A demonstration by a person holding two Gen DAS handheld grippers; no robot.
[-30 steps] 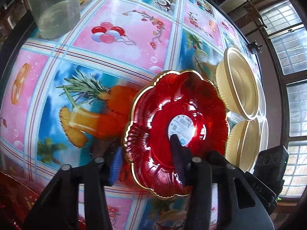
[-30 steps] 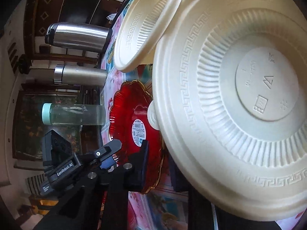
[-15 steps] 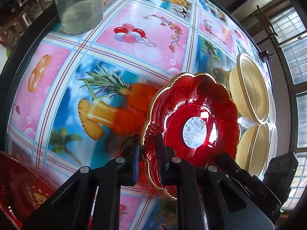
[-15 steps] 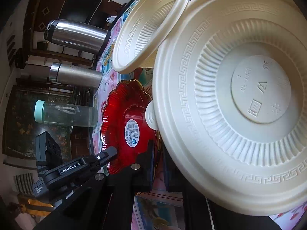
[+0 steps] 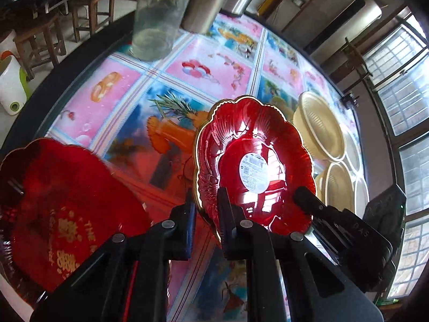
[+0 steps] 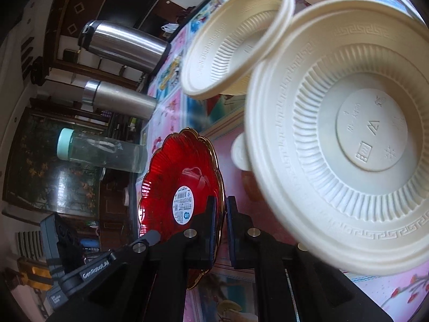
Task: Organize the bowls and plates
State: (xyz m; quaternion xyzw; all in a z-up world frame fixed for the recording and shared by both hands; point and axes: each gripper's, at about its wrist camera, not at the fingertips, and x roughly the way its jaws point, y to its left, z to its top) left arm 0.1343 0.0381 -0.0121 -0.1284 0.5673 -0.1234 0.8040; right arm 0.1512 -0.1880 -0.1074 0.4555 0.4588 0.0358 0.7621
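Observation:
A small red scalloped bowl with a gold rim and a white sticker is held above the table. My left gripper is shut on its near rim. My right gripper is shut on the opposite rim of the same bowl. A larger red plate with gold lettering lies at the lower left of the left wrist view. Cream plastic bowls sit to the right; in the right wrist view a big cream bowl fills the right side, with another behind it.
Two steel flasks and a clear bottle with a mint cap stand at the far edge of the round table with its fruit-print cloth. Wooden stools and a white bin stand on the floor beyond. Windows are on the right.
My left gripper has closed onto the red bowl's rim and the bowl has come up off the table. The view has pulled back and the large red plate has come into sight.

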